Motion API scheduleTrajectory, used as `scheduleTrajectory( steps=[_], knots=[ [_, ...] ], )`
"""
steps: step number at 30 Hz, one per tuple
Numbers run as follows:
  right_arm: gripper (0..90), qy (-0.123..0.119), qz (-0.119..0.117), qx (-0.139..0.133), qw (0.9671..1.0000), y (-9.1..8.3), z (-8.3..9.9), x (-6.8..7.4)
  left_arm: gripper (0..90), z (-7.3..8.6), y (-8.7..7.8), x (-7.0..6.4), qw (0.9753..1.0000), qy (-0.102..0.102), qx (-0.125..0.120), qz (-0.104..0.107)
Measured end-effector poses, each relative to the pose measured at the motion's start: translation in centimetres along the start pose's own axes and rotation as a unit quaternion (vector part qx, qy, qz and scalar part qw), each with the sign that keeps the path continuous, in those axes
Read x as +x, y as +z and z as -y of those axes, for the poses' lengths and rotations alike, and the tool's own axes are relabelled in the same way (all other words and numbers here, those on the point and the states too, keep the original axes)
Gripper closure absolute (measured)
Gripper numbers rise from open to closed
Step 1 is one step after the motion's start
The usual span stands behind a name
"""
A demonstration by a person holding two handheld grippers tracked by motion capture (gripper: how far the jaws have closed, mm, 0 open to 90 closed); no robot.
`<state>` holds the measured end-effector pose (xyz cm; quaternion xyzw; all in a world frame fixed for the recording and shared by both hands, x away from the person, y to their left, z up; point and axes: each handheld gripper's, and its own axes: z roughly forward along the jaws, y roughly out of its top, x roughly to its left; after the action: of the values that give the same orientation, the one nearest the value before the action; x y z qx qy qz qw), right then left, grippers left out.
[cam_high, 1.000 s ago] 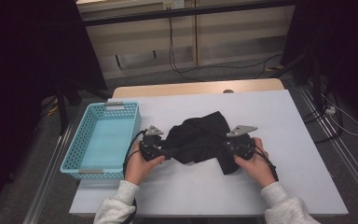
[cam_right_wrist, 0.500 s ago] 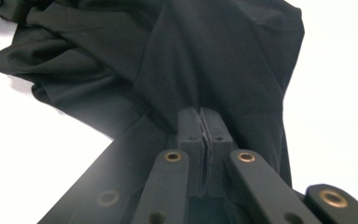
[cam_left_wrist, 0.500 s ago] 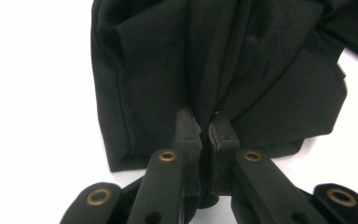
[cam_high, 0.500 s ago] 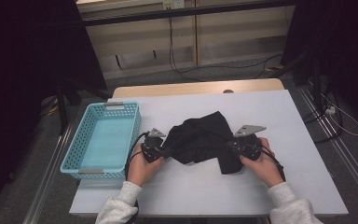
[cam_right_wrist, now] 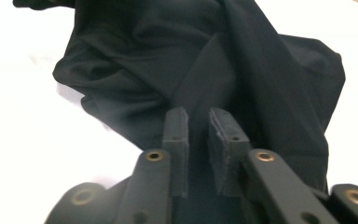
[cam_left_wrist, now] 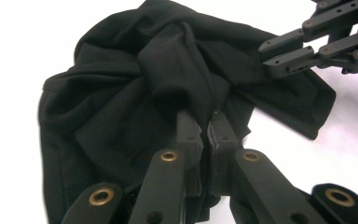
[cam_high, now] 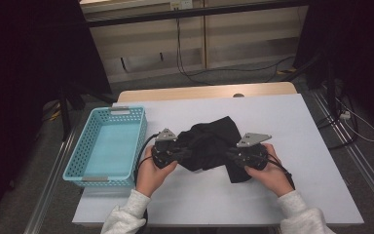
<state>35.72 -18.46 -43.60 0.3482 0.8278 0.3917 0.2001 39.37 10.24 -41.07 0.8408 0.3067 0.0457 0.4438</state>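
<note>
**Black garment, held at both ends: slip risk**

Basket (cam_high: 106, 146): turquoise, far left of worktop (cam_high: 316, 161).
Left tongs (cam_left_wrist: 206, 125): clenched on a fold of the black garment (cam_high: 209, 144), bunched mid-worktop.
Right tongs (cam_right_wrist: 200, 122): narrowly parted over cloth; grip uncertain. Judgement: pulling apart could free that end or drag the bundle.

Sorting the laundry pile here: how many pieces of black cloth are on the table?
1 that I can tell: a crumpled black cloth lies mid-table between the left gripper and right gripper, right of the blue basket. Its folds could hide another piece.
</note>
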Motion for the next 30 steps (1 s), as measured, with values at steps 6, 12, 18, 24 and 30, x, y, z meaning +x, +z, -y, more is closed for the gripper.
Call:
scheduleTrajectory(
  steps=[6, 12, 18, 24, 30],
  knots=[
    [70.4, 0.01, 0.012, 0.005, 0.9999, 0.2, 0.2, -0.2, 85.3, 0.4, 1.4, -1.0, 0.9997, 0.008, 0.009, 0.023],
    [61.0, 0.016, 0.023, -0.007, 0.9996, 0.2, 0.2, -0.3, 64.1, 0.6, 1.9, -1.1, 0.9994, 0.018, 0.017, 0.023],
    [51.4, 0.022, 0.025, -0.014, 0.9993, 0.4, -0.2, -0.1, 39.5, 0.5, 0.8, -0.3, 0.9999, 0.01, 0.009, 0.002],
    [48.4, 0.02, 0.018, -0.017, 0.9995, 0.9, -0.8, 0.4, 28.4, 0.4, -0.8, 0.8, 0.9995, 0.002, -0.002, -0.033],
    [44.3, 0.021, 0.019, -0.004, 0.9996, 1.3, -0.7, 0.4, 24.8, 0.7, -1.3, 2.0, 0.9981, -0.019, -0.007, -0.058]
  ],
)
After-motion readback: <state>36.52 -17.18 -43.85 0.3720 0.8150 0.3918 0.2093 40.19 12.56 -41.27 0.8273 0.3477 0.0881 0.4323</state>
